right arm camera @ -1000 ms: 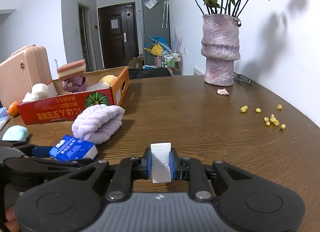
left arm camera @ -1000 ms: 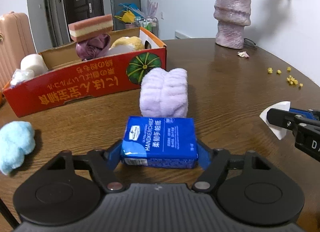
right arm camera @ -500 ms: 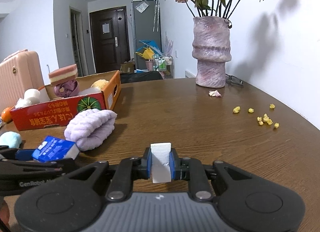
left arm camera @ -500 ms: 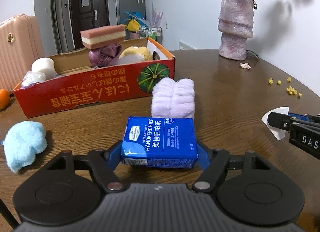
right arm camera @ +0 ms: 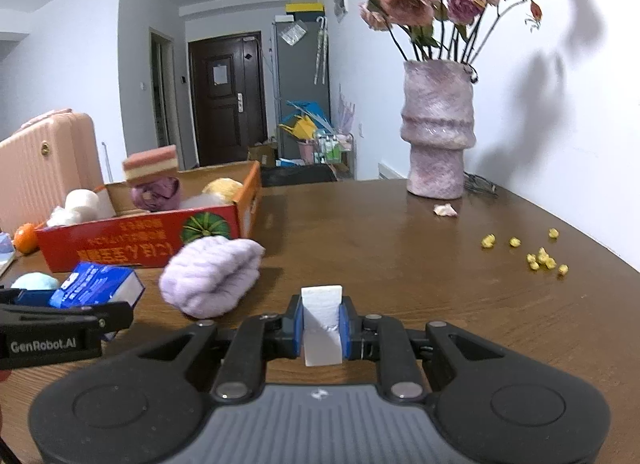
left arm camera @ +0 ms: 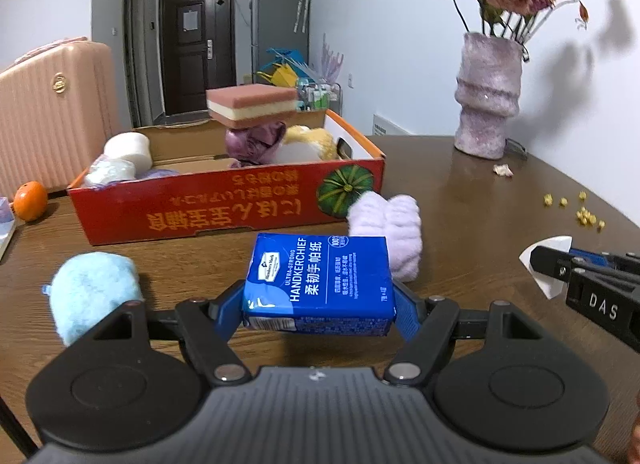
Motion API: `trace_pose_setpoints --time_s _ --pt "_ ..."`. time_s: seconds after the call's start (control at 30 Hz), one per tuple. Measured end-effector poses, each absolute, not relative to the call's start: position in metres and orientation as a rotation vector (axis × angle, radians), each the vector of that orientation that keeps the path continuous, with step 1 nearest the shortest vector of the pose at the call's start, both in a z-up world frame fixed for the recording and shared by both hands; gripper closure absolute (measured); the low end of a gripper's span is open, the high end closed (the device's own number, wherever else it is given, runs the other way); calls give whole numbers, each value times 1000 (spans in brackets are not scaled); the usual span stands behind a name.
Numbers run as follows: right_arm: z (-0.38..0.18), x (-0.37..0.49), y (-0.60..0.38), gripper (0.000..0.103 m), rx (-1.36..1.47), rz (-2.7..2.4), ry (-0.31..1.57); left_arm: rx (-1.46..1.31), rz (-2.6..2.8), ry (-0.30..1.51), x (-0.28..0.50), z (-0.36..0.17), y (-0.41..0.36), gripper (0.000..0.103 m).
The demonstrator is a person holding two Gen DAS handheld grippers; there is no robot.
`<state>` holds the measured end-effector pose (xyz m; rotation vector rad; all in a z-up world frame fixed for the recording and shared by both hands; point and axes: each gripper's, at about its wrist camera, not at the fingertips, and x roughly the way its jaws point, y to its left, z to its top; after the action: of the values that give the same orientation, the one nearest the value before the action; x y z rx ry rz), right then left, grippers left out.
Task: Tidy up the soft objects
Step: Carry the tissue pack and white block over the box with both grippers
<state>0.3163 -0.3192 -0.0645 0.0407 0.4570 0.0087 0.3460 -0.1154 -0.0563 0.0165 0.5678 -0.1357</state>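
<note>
My left gripper (left arm camera: 320,310) is shut on a blue handkerchief tissue pack (left arm camera: 318,282), held clear above the wooden table (left arm camera: 480,216). That pack (right arm camera: 98,284) also shows at the left of the right wrist view. My right gripper (right arm camera: 322,324) is shut on a small white foam piece (right arm camera: 322,320), seen as a white wedge (left arm camera: 550,264) at the right of the left wrist view. A lilac fluffy cloth (left arm camera: 388,228) lies just behind the pack, in front of a red cardboard box (left arm camera: 224,208) holding several soft things. A light blue puff (left arm camera: 92,292) lies at the left.
A pink-and-cream sponge (left arm camera: 252,102) tops the pile in the box. A pink vase with flowers (left arm camera: 488,104) stands at the back right, with yellow crumbs (left arm camera: 584,214) near the table's right edge. An orange (left arm camera: 30,195) and a pink suitcase (left arm camera: 52,104) are at the left.
The left gripper has risen and tilted up with the tissue pack, so the box and lilac cloth sit lower in its view. The right gripper keeps its hold and has hardly moved.
</note>
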Motion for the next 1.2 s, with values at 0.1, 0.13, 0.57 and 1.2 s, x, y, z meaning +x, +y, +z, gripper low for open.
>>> trace_pose_setpoints --time_s 0.1,0.13,0.57,1.2 --pt "-62 314 -310 86 28 21 438 -4 -123 551 344 -51 -106 29" --pt "-61 314 -307 86 22 22 431 -10 -117 546 344 -50 -102 29" --pt "-52 320 -269 86 -10 59 383 -61 -45 492 347 -34 -62 29" --pt "-33 367 -218 86 22 109 318 -113 30 438 372 -19 -13 29"
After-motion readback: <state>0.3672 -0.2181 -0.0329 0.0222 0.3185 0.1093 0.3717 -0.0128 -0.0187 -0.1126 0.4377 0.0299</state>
